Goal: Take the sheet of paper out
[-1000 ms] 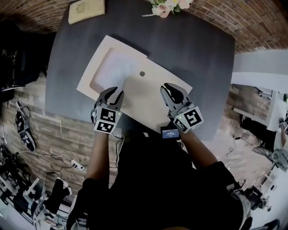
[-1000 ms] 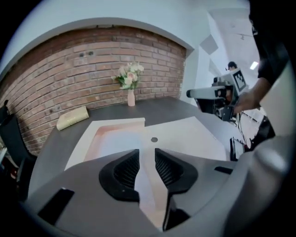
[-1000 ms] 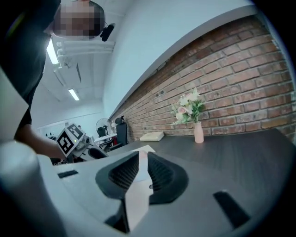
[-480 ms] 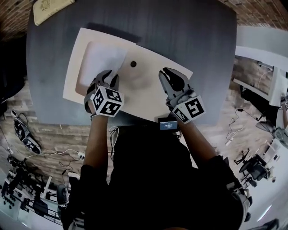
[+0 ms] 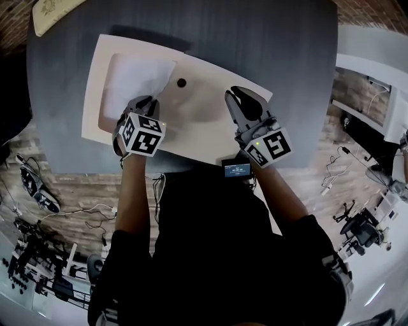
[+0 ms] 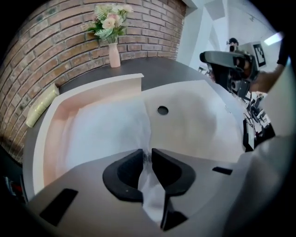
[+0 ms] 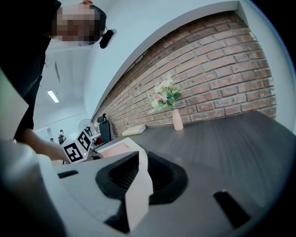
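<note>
A beige folder (image 5: 204, 127) lies open on the dark table (image 5: 274, 44). In its left pocket sits the white sheet of paper (image 5: 137, 76). My left gripper (image 5: 145, 102) points steeply down at the sheet's right edge. In the left gripper view its jaws are closing, and a raised fold of the sheet (image 6: 106, 134) runs between the fingertips of that gripper (image 6: 147, 155). My right gripper (image 5: 241, 102) is at the folder's right edge. In the right gripper view it (image 7: 141, 159) is shut on the pale folder flap (image 7: 138, 194).
A round snap (image 5: 182, 83) marks the folder's middle. A flower vase (image 7: 177, 120) stands at the table's far edge by the brick wall. A beige cushion-like pad (image 5: 54, 14) lies at the far left corner. The table's near edge runs just behind both grippers.
Both grippers have come down onto the folder. The left one has tipped downward and shifted to the sheet's edge, its jaws narrowing around the paper. The right one still holds the flap.
</note>
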Available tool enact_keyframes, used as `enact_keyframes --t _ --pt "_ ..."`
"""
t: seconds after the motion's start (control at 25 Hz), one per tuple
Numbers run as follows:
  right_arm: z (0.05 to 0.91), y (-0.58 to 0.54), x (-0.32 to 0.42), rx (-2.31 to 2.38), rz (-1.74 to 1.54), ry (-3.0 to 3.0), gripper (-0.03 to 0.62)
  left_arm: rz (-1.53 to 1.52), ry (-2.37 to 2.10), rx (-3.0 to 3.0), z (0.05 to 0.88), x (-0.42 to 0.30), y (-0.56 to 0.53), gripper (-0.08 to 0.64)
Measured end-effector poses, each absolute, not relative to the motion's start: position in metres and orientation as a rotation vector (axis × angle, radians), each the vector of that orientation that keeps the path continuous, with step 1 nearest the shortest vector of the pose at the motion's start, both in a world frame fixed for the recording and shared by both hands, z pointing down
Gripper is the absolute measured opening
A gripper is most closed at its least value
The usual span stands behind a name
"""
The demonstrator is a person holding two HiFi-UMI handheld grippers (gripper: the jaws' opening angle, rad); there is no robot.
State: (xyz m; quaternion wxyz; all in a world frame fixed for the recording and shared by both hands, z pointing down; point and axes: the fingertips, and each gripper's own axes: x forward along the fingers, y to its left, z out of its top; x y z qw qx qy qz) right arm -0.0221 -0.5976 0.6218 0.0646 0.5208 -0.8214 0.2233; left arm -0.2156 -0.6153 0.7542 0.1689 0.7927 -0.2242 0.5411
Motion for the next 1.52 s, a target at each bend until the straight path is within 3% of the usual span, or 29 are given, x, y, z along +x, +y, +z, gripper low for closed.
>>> enact_keyframes --t 0.24,0.72,1.16,1.52 --pt "0.62 -0.595 -0.015 1.574 0.67 -2.485 0.06 1.474 -0.637 2.209 0.754 -0.211 -0.613 0.008" --pt "0.586 -0.567 0.024 1.656 0.595 -2.519 0.06 1.237 -0.53 2.236 0.718 -0.143 -0.567 0.0" --pt "0.54 -0.493 0.076 1.691 0.508 -2.632 0.06 0.998 -0.581 2.359 0.633 -0.073 -0.494 -0.002" --pt "0.495 -0.444 0.087 1.628 0.381 -2.759 0.06 0.645 -0.766 2.366 0.551 -0.09 -0.459 -0.002"
